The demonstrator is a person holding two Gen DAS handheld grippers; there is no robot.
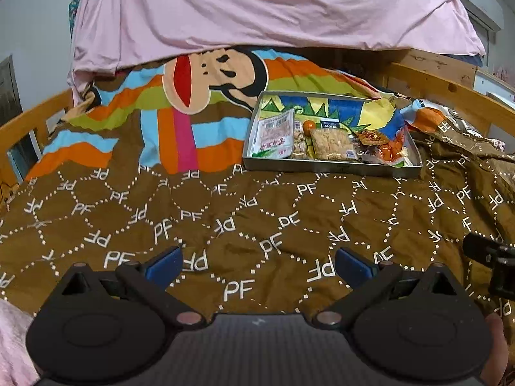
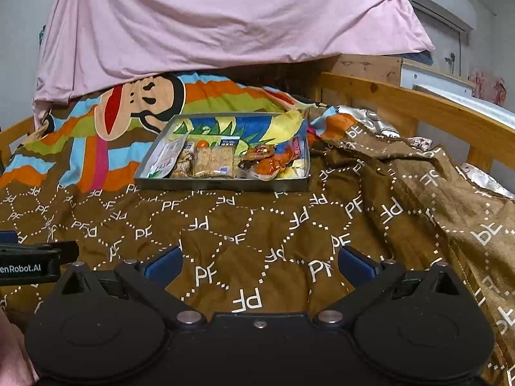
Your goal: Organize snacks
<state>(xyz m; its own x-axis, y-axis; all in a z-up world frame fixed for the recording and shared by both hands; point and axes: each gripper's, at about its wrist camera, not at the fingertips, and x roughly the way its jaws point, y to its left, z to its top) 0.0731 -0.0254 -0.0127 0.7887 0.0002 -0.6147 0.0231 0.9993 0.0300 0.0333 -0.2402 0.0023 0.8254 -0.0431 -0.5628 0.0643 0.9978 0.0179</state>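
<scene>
The left gripper (image 1: 259, 262) hangs low over the brown quilt (image 1: 225, 212) with its blue fingers (image 1: 165, 265) spread wide and nothing between them, well short of the metal tray (image 1: 331, 165) that sits farther up the bed. Across the tray from left to right lie a white packet with red print (image 1: 275, 133), tilted up against the left wall, a small orange ball-shaped piece (image 1: 309, 124) behind it, a flat clear pack of pale crumbly squares (image 1: 331, 144) in the middle, and a crumpled orange-red wrapper (image 1: 384, 146) toward the right end. The right gripper (image 2: 260, 262) is likewise spread and empty, held near the quilt and apart from the tray, with the other tool's black body just showing at its left edge. The main risk, I judge, is the soft bedding: the tray rests on quilt rather than a firm surface (no counter here), so a push on one rim could tip it or slide it and spill the packets. The leaning white packet looks likeliest to flop over if its neighbour is pulled. The wrappers are slick and crinkled, so a pinch at a loose edge may slip, and the crumbly squares could break under a hard squeeze. The folded quilt ridge (image 2: 402, 193) rising just right of the tray could also snag a finger coming from that side.
</scene>
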